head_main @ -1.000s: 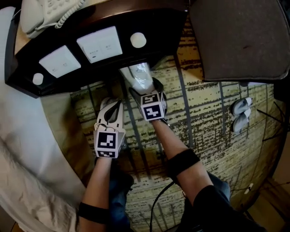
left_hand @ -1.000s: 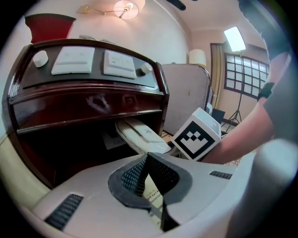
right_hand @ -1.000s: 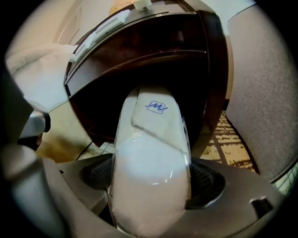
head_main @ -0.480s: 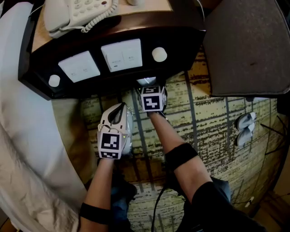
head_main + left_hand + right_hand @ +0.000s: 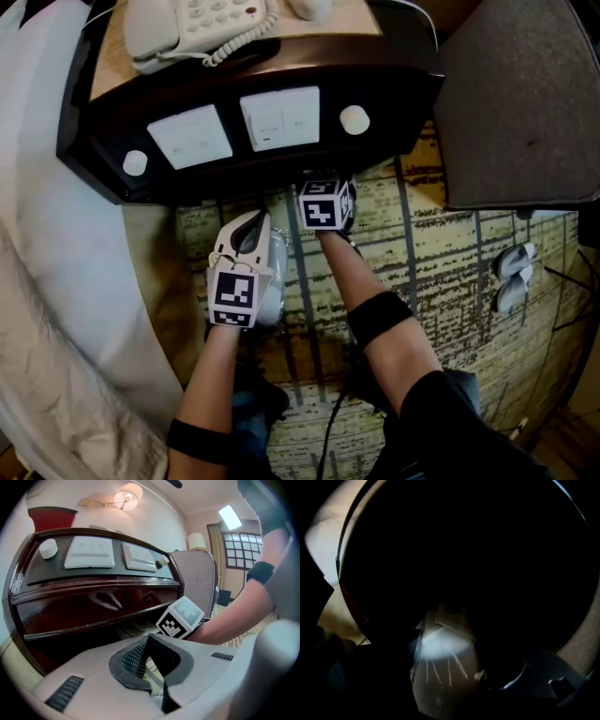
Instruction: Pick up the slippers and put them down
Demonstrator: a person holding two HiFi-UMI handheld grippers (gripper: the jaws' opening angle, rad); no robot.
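A pale slipper pack in clear wrap (image 5: pixel 443 660) lies in the dark space under the nightstand (image 5: pixel 253 70). It sits between the jaws of my right gripper (image 5: pixel 440 679), which have just been closing and are shut on it. In the head view only that gripper's marker cube (image 5: pixel 323 203) shows at the nightstand's lower edge; its jaws and the pack are hidden beneath. My left gripper (image 5: pixel 246 228) hovers over the carpet to the left, shut, with nothing seen in it. In the left gripper view its grey pads (image 5: pixel 161 656) meet, and the right cube (image 5: pixel 180 618) sits just ahead.
A white phone (image 5: pixel 197 28) sits on the nightstand. White bedding (image 5: pixel 56 281) fills the left side. A grey chair seat (image 5: pixel 525 94) overhangs the upper right. Another pale pair of slippers (image 5: pixel 511 277) lies on the patterned carpet (image 5: pixel 441 253) at the right.
My right gripper has moved forward under the nightstand, taking the wrapped slippers out of the head view. The left gripper has edged forward a little, still shut.
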